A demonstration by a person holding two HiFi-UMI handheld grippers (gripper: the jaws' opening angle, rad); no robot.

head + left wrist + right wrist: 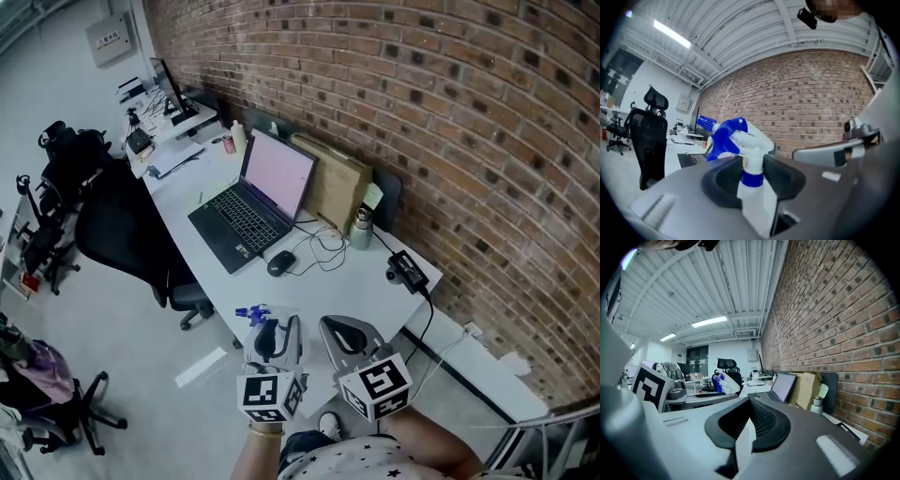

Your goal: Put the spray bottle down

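Observation:
A white spray bottle (255, 314) with a blue trigger head hangs over the near end of the white desk (375, 281). My left gripper (278, 328) is shut on it. In the left gripper view the black pads press on either side of the neck of the spray bottle (740, 140), just above its blue collar, and the nozzle points left; that gripper (752, 173) is level. My right gripper (339, 330) is beside it on the right, shut with nothing between its fingers (768, 420). The bottle's lower body is hidden under the jaws.
On the desk stand an open laptop (258, 202), a black mouse (280, 263) with a cable, a metal flask (362, 228) and a black power adapter (409, 270). A black office chair (122, 234) stands to the left. A brick wall runs behind.

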